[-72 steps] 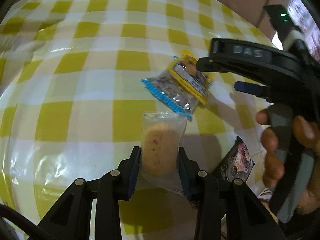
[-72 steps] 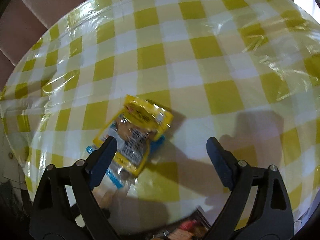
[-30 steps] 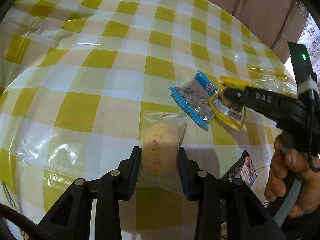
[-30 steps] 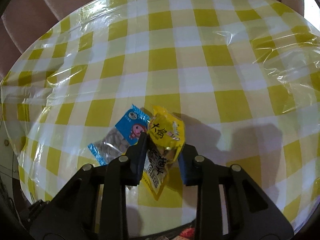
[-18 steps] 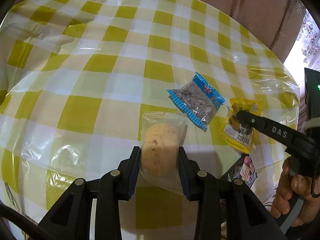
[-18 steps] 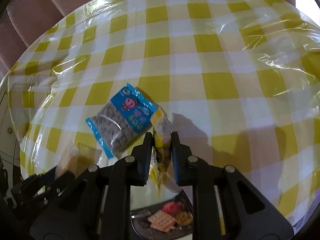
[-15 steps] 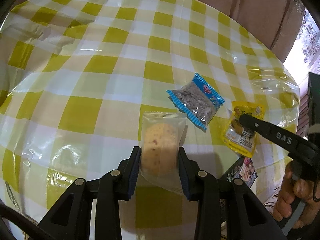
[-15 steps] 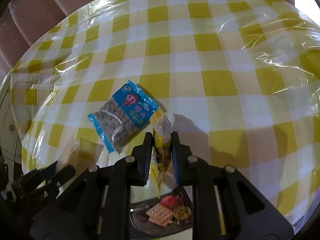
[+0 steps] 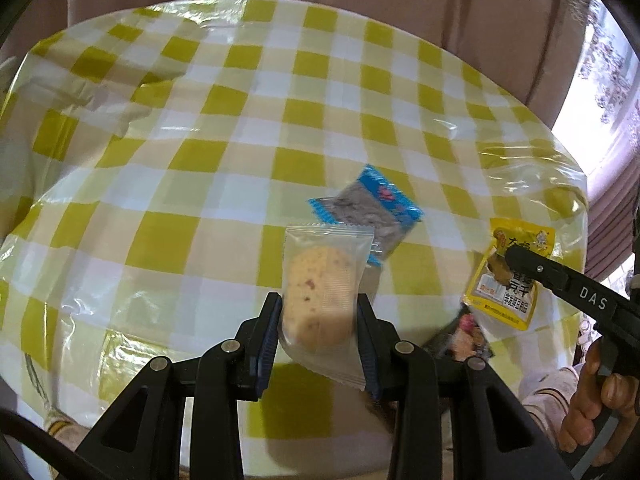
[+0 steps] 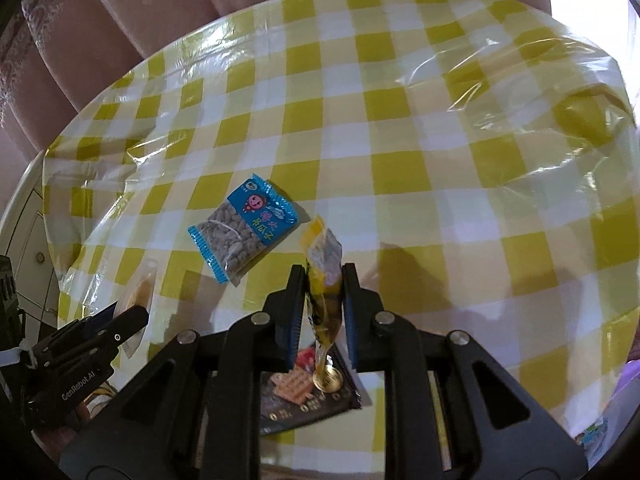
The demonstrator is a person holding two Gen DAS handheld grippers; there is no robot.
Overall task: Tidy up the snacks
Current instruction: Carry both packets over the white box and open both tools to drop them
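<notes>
I have two snacks in hand and two more on the table [image 9: 224, 152], so by my reckoning the sorting is about midway, with nothing yet gathered into a final spot that I can see. My left gripper [image 9: 319, 322] is clamped on the clear-wrapped biscuit [image 9: 320, 292], held upright above the checked cloth, on the near side of the blue seed packet [image 10: 243, 226]. My right gripper [image 10: 322, 300] is pinched tight on the yellow packet [image 10: 323, 276], which hangs edge-on between the fingers, lifted off the cloth just to the right of and nearer than the blue seed packet. That blue packet lies flat on the cloth by itself, touching neither of the lifted snacks as far as I can tell. A dark cracker packet [image 10: 308, 396] lies near the table's front edge, nearer to me than the blue seed packet and directly beneath my right gripper. I see no box, basket or tray in either view, so I cannot say where these snacks are meant to end up; nothing is held in any container here. What is left, I judge, is to set down both held packets in their proper grouping and then deal with the blue one and the dark one.
</notes>
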